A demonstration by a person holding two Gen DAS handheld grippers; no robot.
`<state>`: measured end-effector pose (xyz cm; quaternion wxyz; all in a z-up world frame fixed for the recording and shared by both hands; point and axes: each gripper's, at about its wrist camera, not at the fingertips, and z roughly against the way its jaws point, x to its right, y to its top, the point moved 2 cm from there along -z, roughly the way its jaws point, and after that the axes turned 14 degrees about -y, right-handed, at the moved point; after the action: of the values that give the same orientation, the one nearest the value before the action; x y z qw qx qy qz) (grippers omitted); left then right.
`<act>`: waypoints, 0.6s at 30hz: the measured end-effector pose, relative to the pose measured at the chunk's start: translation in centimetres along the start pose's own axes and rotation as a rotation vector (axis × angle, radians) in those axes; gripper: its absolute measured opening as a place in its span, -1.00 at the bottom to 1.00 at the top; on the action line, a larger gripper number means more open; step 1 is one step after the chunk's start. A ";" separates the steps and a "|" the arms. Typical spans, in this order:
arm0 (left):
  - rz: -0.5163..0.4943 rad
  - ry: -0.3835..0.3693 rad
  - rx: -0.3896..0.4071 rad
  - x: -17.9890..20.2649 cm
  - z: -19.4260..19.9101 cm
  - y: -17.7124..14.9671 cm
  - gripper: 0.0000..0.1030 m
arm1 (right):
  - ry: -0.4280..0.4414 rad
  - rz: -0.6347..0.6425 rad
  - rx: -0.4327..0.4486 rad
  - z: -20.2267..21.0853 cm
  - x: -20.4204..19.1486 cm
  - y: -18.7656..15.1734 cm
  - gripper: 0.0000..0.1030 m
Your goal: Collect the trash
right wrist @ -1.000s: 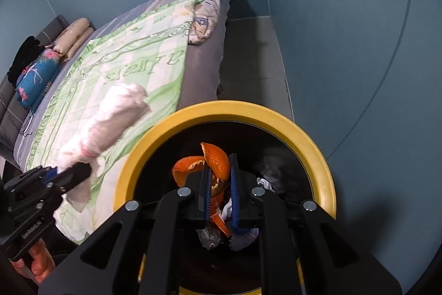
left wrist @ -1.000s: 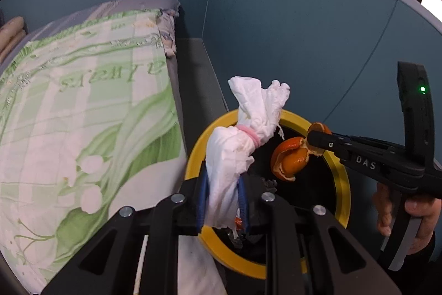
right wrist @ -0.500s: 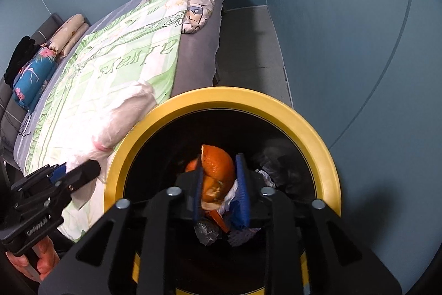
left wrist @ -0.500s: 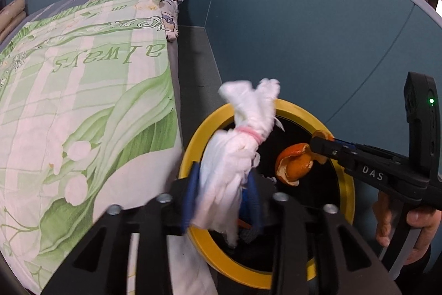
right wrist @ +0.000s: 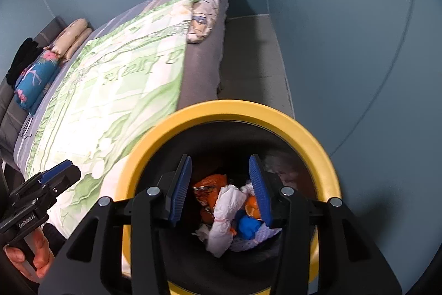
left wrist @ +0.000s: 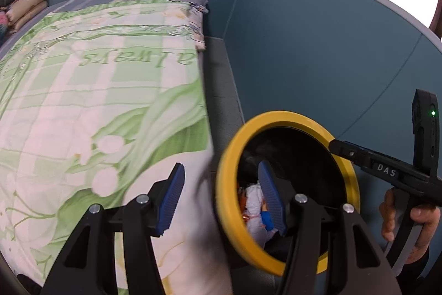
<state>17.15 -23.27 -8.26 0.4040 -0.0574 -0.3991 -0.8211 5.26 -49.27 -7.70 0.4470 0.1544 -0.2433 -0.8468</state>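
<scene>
Left wrist view
Left gripper [left wrist: 221, 198]: jaws parted about halfway and just been opening; nothing between the blue pads [left wrist: 171, 201], which straddle the bin's near rim.
Bin [left wrist: 225, 198]: black inside with a yellow rim, on the floor beside the bed [left wrist: 96, 90].
White wad [left wrist: 255, 205]: lying low in the bin, partly hidden by the right pad.
Right gripper [left wrist: 335, 147]: its tip reaches over the far rim; a hand [left wrist: 406, 223] grips its handle; how far it is parted cannot be told here.

Right wrist view
Right gripper [right wrist: 221, 187]: jaws apart, just been opening, holding nothing; poised over the bin [right wrist: 276, 118] mouth.
Trash: white wad [right wrist: 225, 214], orange peel [right wrist: 211, 183] and a blue scrap [right wrist: 248, 226] lie at the bottom.
Left gripper [right wrist: 59, 173]: at the lower left over the bed [right wrist: 110, 90] edge, held by a hand [right wrist: 30, 253].
</scene>
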 end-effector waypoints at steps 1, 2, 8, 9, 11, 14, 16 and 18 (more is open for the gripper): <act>0.005 0.009 0.006 -0.4 0.4 -0.1 0.02 | 0.010 0.014 0.006 0.2 -0.7 0.1 -0.20; 0.014 0.019 0.016 -0.9 1.0 -0.3 0.02 | 0.018 0.027 0.011 0.5 -1.4 0.2 -0.19; 0.062 0.087 0.081 -4.2 5.7 -1.9 0.03 | 0.093 0.153 0.047 2.1 -8.1 0.5 -0.12; 0.071 0.099 0.090 -4.8 6.4 -2.2 0.04 | 0.105 0.171 0.053 2.4 -9.3 0.6 -0.10; 0.086 0.134 0.112 -6.0 8.3 -2.8 0.13 | 0.122 0.196 0.068 2.9 -11.4 0.6 0.02; 0.090 0.189 0.150 -7.3 11.3 -3.6 0.20 | 0.145 0.232 0.088 3.8 -14.6 0.7 0.19; 0.092 0.229 0.179 -8.0 13.2 -3.9 0.32 | 0.155 0.246 0.101 4.5 -16.2 0.6 0.28; 0.094 0.269 0.209 -8.8 15.1 -4.3 0.42 | 0.164 0.241 0.123 5.3 -17.5 0.6 0.43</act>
<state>16.53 -5.75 -4.31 0.4955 0.0769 -0.4215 -0.7555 12.84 -33.54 -2.21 0.5537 0.2198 -0.2739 -0.7550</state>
